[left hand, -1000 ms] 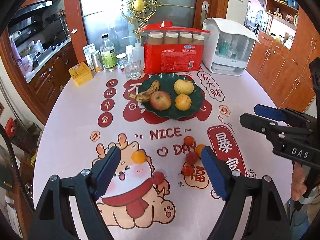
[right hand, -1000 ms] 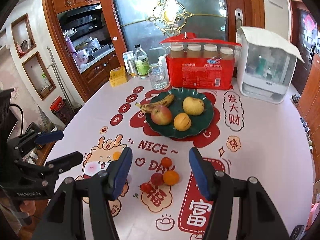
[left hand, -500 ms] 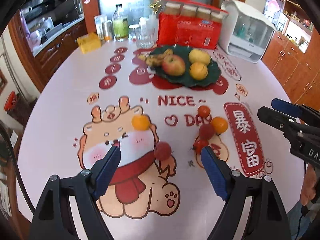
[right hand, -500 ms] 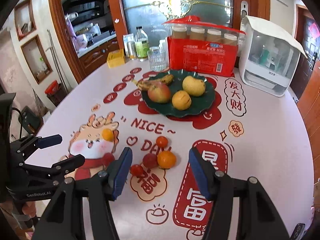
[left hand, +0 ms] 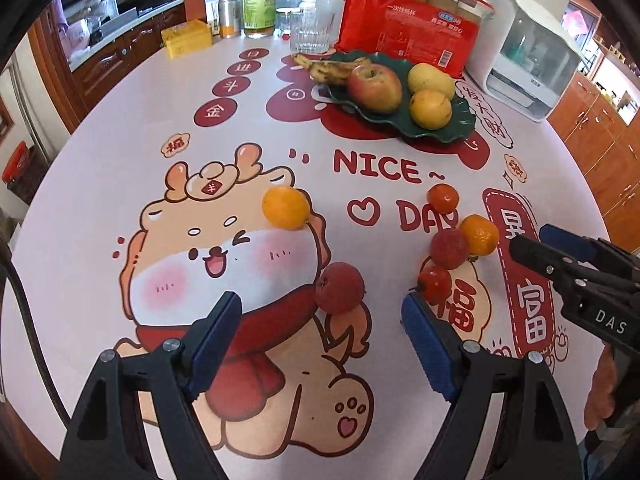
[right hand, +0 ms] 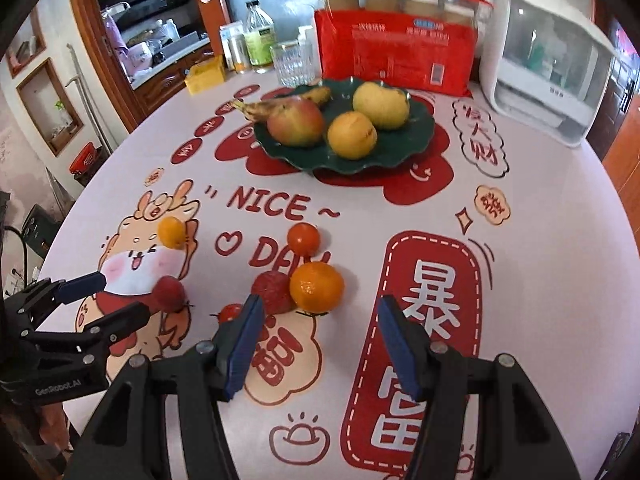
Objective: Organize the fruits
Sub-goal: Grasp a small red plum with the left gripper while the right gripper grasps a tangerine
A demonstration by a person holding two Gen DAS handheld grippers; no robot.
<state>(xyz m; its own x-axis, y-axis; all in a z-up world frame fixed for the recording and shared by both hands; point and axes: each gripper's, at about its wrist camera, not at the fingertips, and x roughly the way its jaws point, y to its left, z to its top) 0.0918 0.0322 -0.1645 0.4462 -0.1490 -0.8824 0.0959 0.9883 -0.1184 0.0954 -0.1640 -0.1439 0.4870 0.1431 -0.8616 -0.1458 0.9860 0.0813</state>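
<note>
Tablecloth point(left hand: 100, 184) beneath; both grippers' jaws gape wide, holding nothing.

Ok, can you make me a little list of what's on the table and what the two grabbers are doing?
plate: green, holds banana, apple, two yellow fruits
loose fruit: six small ones on the tablecloth
left gripper: open, red fruit just ahead
right gripper: open, orange just ahead
held: nothing

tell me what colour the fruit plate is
Dark green plate with a wavy, leaf-like rim; the right wrist view shows it best.
</note>
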